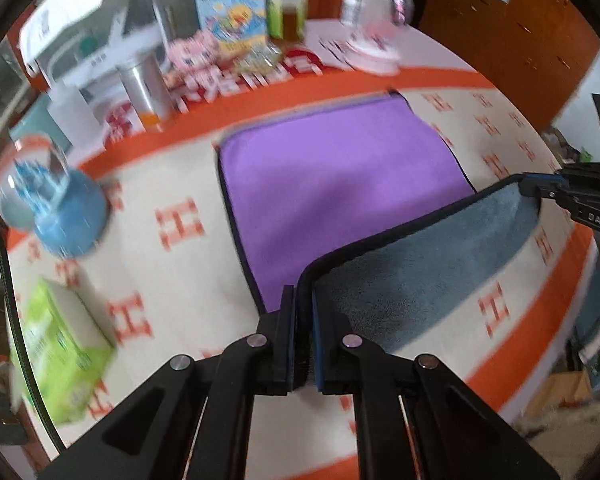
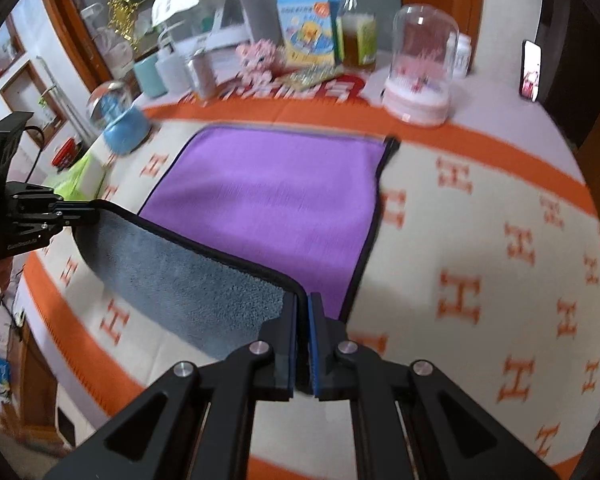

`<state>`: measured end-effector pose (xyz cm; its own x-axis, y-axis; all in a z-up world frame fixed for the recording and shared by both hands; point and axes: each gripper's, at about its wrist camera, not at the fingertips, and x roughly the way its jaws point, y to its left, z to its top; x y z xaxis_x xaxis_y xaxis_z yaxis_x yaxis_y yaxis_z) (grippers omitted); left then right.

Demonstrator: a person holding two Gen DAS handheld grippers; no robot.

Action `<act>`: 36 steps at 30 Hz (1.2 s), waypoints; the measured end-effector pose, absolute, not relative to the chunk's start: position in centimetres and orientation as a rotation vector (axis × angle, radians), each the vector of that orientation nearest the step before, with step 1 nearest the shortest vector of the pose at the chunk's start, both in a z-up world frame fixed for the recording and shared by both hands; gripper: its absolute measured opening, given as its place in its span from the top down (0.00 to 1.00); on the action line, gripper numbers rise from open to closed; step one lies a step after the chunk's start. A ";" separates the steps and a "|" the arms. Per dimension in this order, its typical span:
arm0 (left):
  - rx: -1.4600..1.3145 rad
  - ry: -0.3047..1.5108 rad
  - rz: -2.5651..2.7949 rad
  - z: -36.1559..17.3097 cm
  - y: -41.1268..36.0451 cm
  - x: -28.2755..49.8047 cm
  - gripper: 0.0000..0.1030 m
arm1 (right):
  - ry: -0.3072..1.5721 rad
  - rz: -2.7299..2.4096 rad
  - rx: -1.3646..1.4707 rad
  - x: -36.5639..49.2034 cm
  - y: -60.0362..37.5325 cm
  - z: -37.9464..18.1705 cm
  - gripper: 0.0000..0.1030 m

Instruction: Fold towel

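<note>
A towel, purple on top (image 1: 332, 168) and grey underneath (image 1: 420, 264), lies on the patterned tablecloth with its near edge lifted. My left gripper (image 1: 304, 300) is shut on the near left corner of the towel. My right gripper (image 2: 303, 304) is shut on the near right corner; it also shows in the left wrist view (image 1: 540, 190). The left gripper shows in the right wrist view (image 2: 80, 212). The lifted edge sags between the two grippers, grey side (image 2: 180, 276) toward me. The far part (image 2: 268, 192) lies flat.
A blue snow globe (image 1: 56, 208) and a green box (image 1: 64, 344) stand left of the towel. A dome ornament (image 2: 420, 72), bottle (image 2: 356, 28), book (image 2: 308, 28), cups and a pink toy line the table's far edge. A phone (image 2: 531, 72) stands far right.
</note>
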<state>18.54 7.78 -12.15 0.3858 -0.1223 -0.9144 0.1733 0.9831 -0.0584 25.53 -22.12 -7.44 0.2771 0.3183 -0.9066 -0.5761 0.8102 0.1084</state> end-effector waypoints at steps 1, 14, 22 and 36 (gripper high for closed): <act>0.049 1.146 -0.167 -11.8 8.0 19.7 0.95 | 1.135 0.603 -0.259 26.2 -21.9 -7.2 0.95; 0.079 1.093 0.034 -13.0 9.1 31.6 0.95 | 1.047 0.480 -0.259 37.3 -17.8 -7.9 0.95; 0.077 1.134 0.118 -16.2 9.2 35.4 0.95 | 1.087 0.427 -0.284 41.1 -16.1 -11.2 0.95; 0.029 1.181 0.232 -19.3 10.0 36.9 0.73 | 1.107 0.351 -0.399 42.4 -14.5 -14.8 0.82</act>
